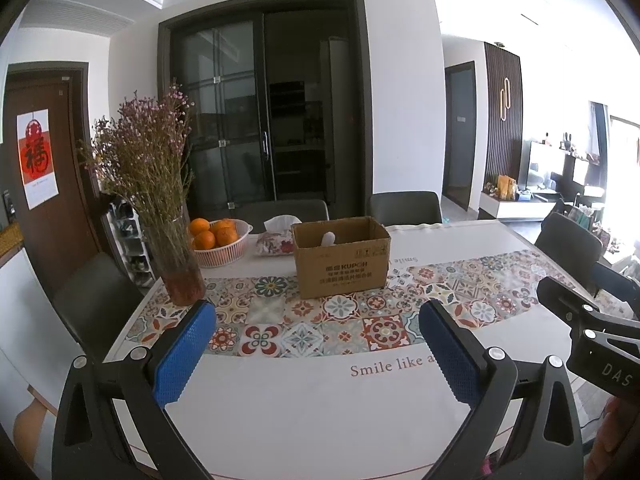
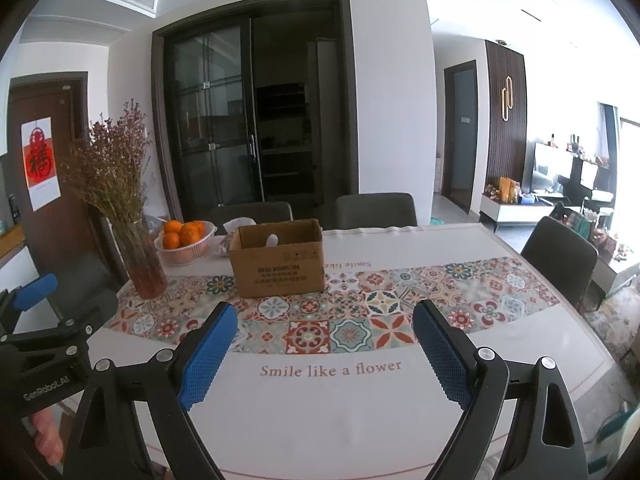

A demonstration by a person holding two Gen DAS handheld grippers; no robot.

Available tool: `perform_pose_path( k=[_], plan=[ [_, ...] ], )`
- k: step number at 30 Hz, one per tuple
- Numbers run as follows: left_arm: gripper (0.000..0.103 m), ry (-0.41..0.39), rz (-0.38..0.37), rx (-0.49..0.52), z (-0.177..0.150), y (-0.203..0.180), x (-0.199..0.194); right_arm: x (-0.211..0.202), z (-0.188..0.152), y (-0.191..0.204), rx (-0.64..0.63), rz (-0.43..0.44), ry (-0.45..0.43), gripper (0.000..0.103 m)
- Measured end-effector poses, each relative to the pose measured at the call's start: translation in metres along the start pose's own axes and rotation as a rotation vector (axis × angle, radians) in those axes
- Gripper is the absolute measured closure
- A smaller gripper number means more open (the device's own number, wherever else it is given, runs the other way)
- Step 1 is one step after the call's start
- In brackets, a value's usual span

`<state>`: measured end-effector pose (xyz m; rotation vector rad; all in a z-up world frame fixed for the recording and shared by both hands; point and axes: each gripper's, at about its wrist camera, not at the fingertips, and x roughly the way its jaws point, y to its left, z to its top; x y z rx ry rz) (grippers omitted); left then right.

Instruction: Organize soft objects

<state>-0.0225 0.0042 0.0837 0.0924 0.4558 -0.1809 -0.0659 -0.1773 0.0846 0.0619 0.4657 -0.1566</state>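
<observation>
An open cardboard box (image 1: pixel 342 258) stands on the patterned tablecloth; a pale soft object (image 1: pixel 329 238) pokes up inside it. The box also shows in the right wrist view (image 2: pixel 280 258), with the soft object (image 2: pixel 272 239) inside. My left gripper (image 1: pixel 318 344) is open and empty, hovering over the near part of the table, short of the box. My right gripper (image 2: pixel 324 346) is open and empty, beside the left one. The left gripper's body shows at the right wrist view's left edge (image 2: pixel 44 344).
A glass vase of dried flowers (image 1: pixel 176 256) stands at the left. Behind it are a white basket of oranges (image 1: pixel 220 242) and a floral tissue pack (image 1: pixel 276 240). Grey chairs (image 1: pixel 404 208) ring the table (image 1: pixel 320 412). Its right edge is near a chair (image 2: pixel 560 260).
</observation>
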Motion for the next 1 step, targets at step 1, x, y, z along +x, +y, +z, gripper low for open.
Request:
perform_pose_path(
  k=[1],
  plan=[
    [0.0, 0.002, 0.001, 0.0, 0.0, -0.0001, 0.0004, 0.0001, 0.0002, 0.0002, 0.0, 0.002, 0.001, 0.012]
  ],
)
